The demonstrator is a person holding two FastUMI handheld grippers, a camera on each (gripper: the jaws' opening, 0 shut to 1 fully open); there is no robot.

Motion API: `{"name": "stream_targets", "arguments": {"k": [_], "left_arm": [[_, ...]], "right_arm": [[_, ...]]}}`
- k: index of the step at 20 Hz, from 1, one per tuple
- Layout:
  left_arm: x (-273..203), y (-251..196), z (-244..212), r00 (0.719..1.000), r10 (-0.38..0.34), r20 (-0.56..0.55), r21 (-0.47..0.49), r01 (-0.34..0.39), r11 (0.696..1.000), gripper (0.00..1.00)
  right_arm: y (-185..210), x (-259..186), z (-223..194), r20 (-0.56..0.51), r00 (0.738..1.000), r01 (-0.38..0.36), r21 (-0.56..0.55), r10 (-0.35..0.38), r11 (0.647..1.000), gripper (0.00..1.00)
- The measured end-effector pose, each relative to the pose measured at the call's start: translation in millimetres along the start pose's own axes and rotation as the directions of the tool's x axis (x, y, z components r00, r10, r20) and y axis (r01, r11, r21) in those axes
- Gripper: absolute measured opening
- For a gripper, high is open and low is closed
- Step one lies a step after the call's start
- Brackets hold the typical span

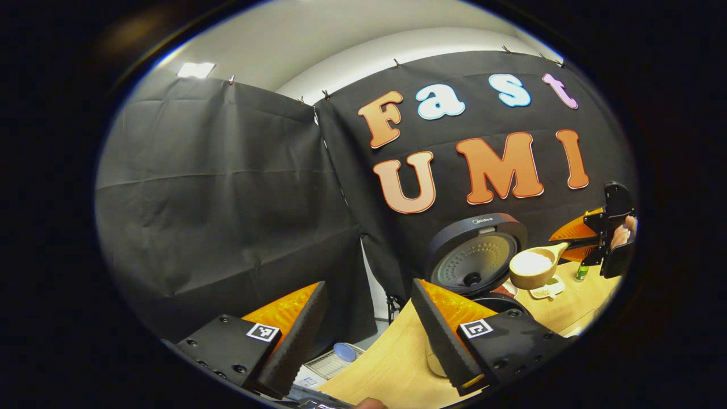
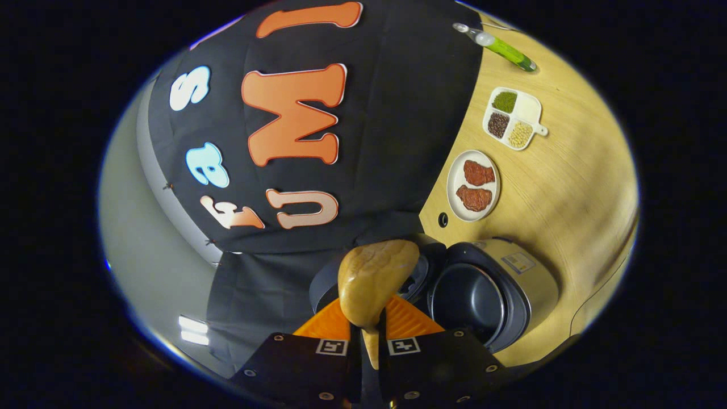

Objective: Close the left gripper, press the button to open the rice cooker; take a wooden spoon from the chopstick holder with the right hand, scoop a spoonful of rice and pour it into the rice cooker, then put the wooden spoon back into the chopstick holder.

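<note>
1. The rice cooker (image 1: 474, 255) stands on the wooden table (image 2: 568, 187) with its lid up and the dark inner pot (image 2: 467, 299) exposed.
2. The right gripper (image 2: 368, 329) is clenched on the handle of the wooden spoon (image 1: 534, 268); its bowl, heaped with white rice (image 1: 531, 262), hangs just beside the cooker's raised lid.
3. The left gripper (image 1: 363, 329) has its fingers spread, grasping nothing, near the cooker's front.
4. Risk: the spoon looks short of the pot's mouth; tipping now would likely scatter rice onto the cooker's rim or the meat plate (image 2: 473, 186) beside it.
5. A loose handle could swivel between the fingers.
</note>
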State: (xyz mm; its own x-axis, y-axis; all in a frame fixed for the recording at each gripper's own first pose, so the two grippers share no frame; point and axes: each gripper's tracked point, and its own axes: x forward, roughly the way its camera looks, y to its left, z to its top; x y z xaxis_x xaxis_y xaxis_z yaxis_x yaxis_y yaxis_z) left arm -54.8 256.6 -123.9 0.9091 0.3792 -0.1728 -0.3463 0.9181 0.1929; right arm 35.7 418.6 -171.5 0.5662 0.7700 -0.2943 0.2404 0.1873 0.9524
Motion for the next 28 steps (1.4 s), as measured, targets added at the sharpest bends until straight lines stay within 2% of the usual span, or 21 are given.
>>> {"name": "stream_targets", "arguments": {"k": [2,3,4,6,7,9,10,14,16,17,18,20,23,24,28], "left_arm": [[2,5,0,1.0,0.006,-0.001,0.002,-0.006,1.0,0.99],[2,6,-2,1.0,0.007,-0.004,0.001,-0.007,1.0,0.92],[4,6,-5,1.0,0.003,-0.013,0.003,-0.003,1.0,0.99],[7,4,-11,0.999,-0.014,-0.036,0.009,0.014,1.0,1.0],[8,7,-14,0.999,-0.017,-0.043,0.01,0.017,1.0,0.92],[9,9,-17,0.998,-0.019,-0.053,0.008,0.02,1.0,1.0],[10,10,-17,0.998,-0.02,-0.055,0.005,0.021,1.0,0.92],[12,13,-21,0.998,-0.022,-0.062,-0.01,0.021,1.0,0.92],[11,14,-22,0.998,-0.023,-0.062,-0.011,0.022,1.0,0.93],[11,14,-23,0.998,-0.023,-0.061,-0.011,0.022,1.0,1.0],[10,15,-22,0.998,-0.022,-0.061,-0.01,0.021,1.0,0.93],[10,16,-26,0.998,-0.021,-0.065,-0.011,0.021,1.0,0.92],[10,18,-28,0.997,-0.021,-0.07,-0.019,0.02,1.0,0.92],[9,17,-28,0.997,-0.02,-0.071,-0.019,0.019,1.0,1.0],[9,21,-33,0.997,-0.013,-0.083,-0.025,0.011,1.0,1.0]], "right_arm": [[-4,10,1,0.013,0.999,0.03,-0.05,-0.029,0.998,0.11],[-4,14,1,0.023,0.999,0.043,-0.073,-0.042,0.996,0.11],[-9,19,2,0.028,0.998,0.063,-0.107,-0.06,0.992,0.11],[-11,27,2,0.042,0.995,0.093,-0.156,-0.087,0.983,0.11],[-12,28,2,0.05,0.994,0.104,-0.175,-0.096,0.979,0.11],[-15,32,6,0.081,0.989,0.136,-0.234,-0.12,0.963,0.11],[-18,35,8,0.097,0.986,0.155,-0.266,-0.134,0.951,0.11],[-22,42,7,0.13,0.979,0.196,-0.365,-0.159,0.91,0.11],[-23,43,8,0.147,0.974,0.219,-0.397,-0.174,0.891,0.11],[-23,42,7,0.149,0.973,0.223,-0.407,-0.176,0.886,0.11],[-25,43,8,0.155,0.971,0.23,-0.416,-0.181,0.879,0.11],[-25,46,7,0.162,0.97,0.235,-0.426,-0.182,0.873,0.11],[-21,46,9,0.173,0.968,0.242,-0.444,-0.182,0.863,0.11],[-20,47,10,0.179,0.966,0.247,-0.453,-0.185,0.856,0.12],[-18,49,9,0.184,0.965,0.252,-0.48,-0.185,0.84,0.11]]}}
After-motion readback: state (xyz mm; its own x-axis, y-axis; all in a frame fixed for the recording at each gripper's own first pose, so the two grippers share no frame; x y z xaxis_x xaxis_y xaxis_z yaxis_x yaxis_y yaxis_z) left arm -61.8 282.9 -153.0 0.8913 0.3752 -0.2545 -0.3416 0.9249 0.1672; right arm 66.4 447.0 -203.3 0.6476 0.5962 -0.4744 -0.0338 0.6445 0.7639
